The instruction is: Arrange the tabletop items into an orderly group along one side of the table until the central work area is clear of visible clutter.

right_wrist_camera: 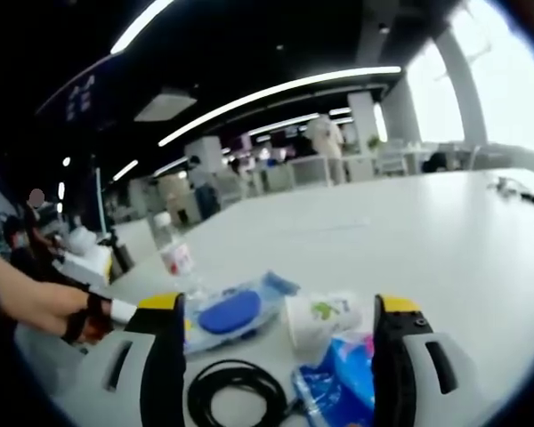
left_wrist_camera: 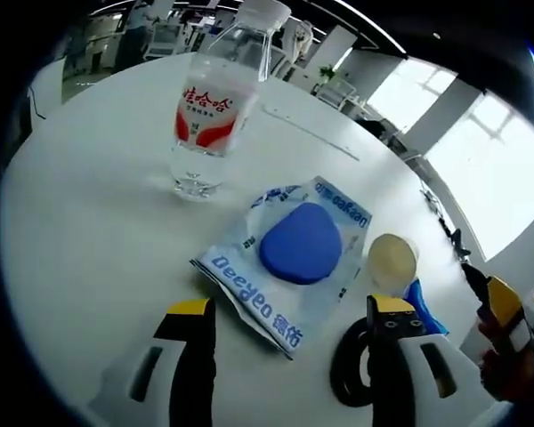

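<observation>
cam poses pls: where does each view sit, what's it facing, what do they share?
Left gripper view: rides the left gripper, looking down at the wipes pack, water bottle and paper cup.
Right gripper view: rides the right gripper, low, facing across the table; a hand at left.
Shared: pack, bottle, cup, black cable.

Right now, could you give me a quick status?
Both grippers open, empty. Wipes pack, water bottle, paper cup, black cable clustered on the table. Nothing blocking.
</observation>
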The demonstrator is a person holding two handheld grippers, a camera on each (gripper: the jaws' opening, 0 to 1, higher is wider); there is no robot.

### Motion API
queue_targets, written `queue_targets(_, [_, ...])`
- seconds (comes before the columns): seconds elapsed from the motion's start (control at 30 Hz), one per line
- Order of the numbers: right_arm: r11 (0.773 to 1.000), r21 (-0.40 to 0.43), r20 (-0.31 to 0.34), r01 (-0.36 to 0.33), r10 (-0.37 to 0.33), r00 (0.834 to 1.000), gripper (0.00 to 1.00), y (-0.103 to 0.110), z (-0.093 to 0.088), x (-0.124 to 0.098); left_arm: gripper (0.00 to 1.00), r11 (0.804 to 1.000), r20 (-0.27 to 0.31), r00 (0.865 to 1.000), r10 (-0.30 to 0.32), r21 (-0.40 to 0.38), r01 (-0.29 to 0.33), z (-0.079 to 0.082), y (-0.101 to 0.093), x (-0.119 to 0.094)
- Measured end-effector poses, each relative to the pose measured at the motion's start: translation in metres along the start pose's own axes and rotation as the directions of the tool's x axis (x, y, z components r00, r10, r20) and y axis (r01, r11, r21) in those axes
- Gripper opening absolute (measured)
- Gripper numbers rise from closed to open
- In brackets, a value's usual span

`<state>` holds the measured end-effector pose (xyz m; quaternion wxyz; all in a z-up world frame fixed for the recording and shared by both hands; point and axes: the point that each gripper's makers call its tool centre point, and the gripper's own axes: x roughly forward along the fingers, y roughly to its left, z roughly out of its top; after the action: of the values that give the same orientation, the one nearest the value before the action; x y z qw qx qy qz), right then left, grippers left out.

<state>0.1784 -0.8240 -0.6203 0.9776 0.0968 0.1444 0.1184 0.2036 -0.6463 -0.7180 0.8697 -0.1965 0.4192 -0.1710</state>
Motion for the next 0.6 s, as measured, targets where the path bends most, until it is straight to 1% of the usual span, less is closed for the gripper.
queue_targets(0.07, [1.0,-0.002,0.001,0.0,0.0,1.0,0.84,-0.001,0.0,-0.001,0.69,1.0,0.006,1.0,0.008,-0.007,-0.008,0.0,0.001,0.001])
queue_targets(0.1, [1.0,-0.003,0.003,0.002,-0.002,1.0,0.83,-0.002,0.001,-0.002,0.67,1.0,0.013,1.0,0.001,-0.002,-0.001,0.001,-0.001,0.002])
queue_targets(0.2, [1.0,0.0,0.013,0.02,-0.02,1.0,0.81,-0.009,0.004,-0.007,0.66,1.0,0.009,1.0,0.009,0.002,-0.009,0.0,-0.002,0.002])
queue_targets(0.3, [0.999,0.012,0.02,0.033,-0.033,0.999,0.81,-0.012,0.005,-0.01,0.65,1.0,0.015,1.0,0.01,-0.009,-0.01,0.0,-0.002,0.001])
queue_targets(0.37, [0.999,0.014,0.02,0.038,-0.039,0.999,0.8,-0.013,0.004,-0.01,0.63,1.0,0.016,1.0,0.015,-0.002,-0.015,0.0,-0.001,0.001])
queue_targets(0.5, [0.999,0.01,0.02,0.032,-0.032,0.999,0.8,-0.011,0.003,-0.011,0.57,0.999,0.012,0.999,0.033,0.011,-0.033,-0.001,0.003,0.0])
queue_targets(0.6, [0.999,0.015,0.019,0.029,-0.03,0.999,0.79,-0.009,0.003,-0.011,0.5,0.997,0.022,0.997,0.078,0.018,-0.078,0.0,0.01,-0.001])
